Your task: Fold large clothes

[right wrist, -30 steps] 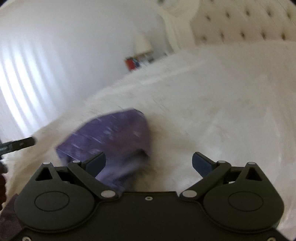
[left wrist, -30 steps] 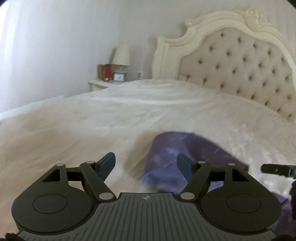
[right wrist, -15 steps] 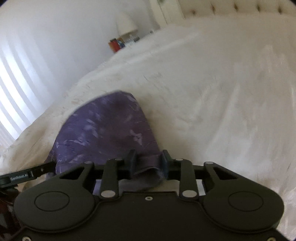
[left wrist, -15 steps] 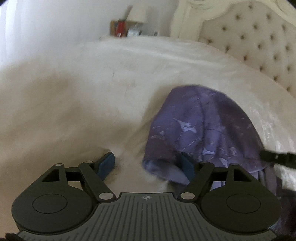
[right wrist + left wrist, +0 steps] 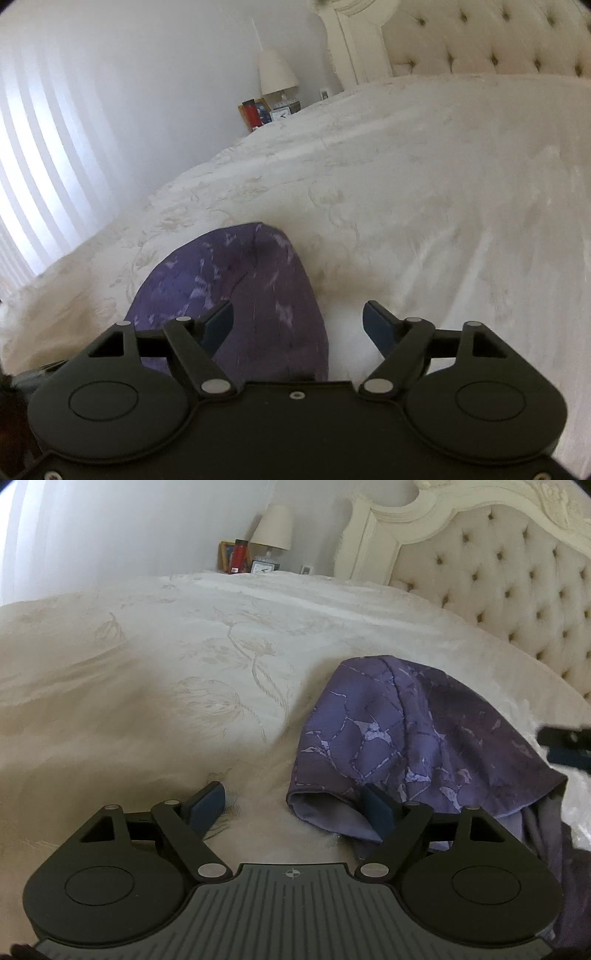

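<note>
My left claw (image 5: 293,806): jaws apart, nothing pinched. The left blue pad sits over bare bedspread; the right pad lies against the near hem of the purple garment (image 5: 417,738), whose open edge falls between my pads without being pressed from both sides.
My right claw (image 5: 297,325): jaws spreading wider at this moment. The purple garment (image 5: 243,291) lies partly between them on the left-pad side; the right pad is over bare bedspread, clear of the cloth. Neither pad presses it.
Right claw seen from the left view: a dark fingertip with a blue pad (image 5: 565,746) juts in at the right edge, just above the far side of the cloth.
Garment: dark purple with a paler marbled pattern, heaped in a rounded mound on the bed, lighter inner face showing at the near hem. A darker part trails off the near right side in the left view.
Bed: cream bedspread (image 5: 207,657) with a woven floral design, garment at its near edge.
Headboard (image 5: 491,572): tufted, cream, with a carved frame, well beyond the garment.
Nightstand items: a lamp (image 5: 272,530), a red bottle (image 5: 239,555), a small clock (image 5: 262,567), far behind the bed.
Window side: pale striped curtain (image 5: 40,177) at the left of the right view.
</note>
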The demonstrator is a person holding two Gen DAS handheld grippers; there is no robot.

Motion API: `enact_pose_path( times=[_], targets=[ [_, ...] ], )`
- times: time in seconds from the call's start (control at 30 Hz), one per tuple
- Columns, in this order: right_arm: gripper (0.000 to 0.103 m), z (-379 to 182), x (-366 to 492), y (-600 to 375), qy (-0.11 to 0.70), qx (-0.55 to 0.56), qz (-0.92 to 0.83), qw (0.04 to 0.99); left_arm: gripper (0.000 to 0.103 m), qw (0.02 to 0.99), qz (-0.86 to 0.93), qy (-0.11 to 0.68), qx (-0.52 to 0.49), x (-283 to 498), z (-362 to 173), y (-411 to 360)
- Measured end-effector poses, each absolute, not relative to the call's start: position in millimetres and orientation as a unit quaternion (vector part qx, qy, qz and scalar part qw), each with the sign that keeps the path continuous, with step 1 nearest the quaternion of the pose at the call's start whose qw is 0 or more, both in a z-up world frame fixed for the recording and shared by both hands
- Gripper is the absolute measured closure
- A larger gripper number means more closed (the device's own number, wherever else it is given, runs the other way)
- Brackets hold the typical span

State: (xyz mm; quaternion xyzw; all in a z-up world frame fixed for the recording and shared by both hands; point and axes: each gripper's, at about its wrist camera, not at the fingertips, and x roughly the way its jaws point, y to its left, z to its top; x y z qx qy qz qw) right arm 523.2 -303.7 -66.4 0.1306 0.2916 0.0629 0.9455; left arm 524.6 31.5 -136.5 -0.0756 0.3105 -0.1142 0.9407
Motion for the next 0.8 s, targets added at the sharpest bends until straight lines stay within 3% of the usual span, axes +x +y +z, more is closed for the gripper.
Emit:
enact_pose_path(
  times=[0.27,0.33,0.37,0.4,0.53,0.7,0.8],
  targets=[
    [0.024,-74.1,575.7,-286.2,0.342,0.115,0.031,0.932,0.022,0.941,-0.115,0.309,-0.078,525.0,-138.0,31.8],
    [0.029,-77.7,583.7,-283.3,0.349,0.115,0.024,0.930,0.022,0.941,-0.115,0.308,-0.076,524.8,-138.2,31.9],
    [0.056,-79.2,583.6,-282.2,0.351,0.114,0.025,0.929,0.022,0.942,-0.114,0.308,-0.074,524.6,-138.2,31.2],
    [0.098,-79.1,583.2,-280.2,0.354,0.109,0.026,0.929,0.022,0.942,-0.113,0.308,-0.072,524.1,-138.0,30.2],
    [0.095,-55.5,548.7,-260.8,0.290,0.043,0.043,0.955,0.022,0.939,-0.111,0.322,-0.043,525.4,-131.0,24.2],
    [0.096,-11.1,478.8,-250.4,0.203,-0.012,0.106,0.973,0.023,0.938,-0.099,0.326,0.062,498.1,-95.3,11.9],
    [0.096,7.7,424.6,-247.6,0.160,-0.036,0.154,0.974,0.023,0.938,-0.117,0.322,0.053,463.1,-76.7,22.2]
  ],
)
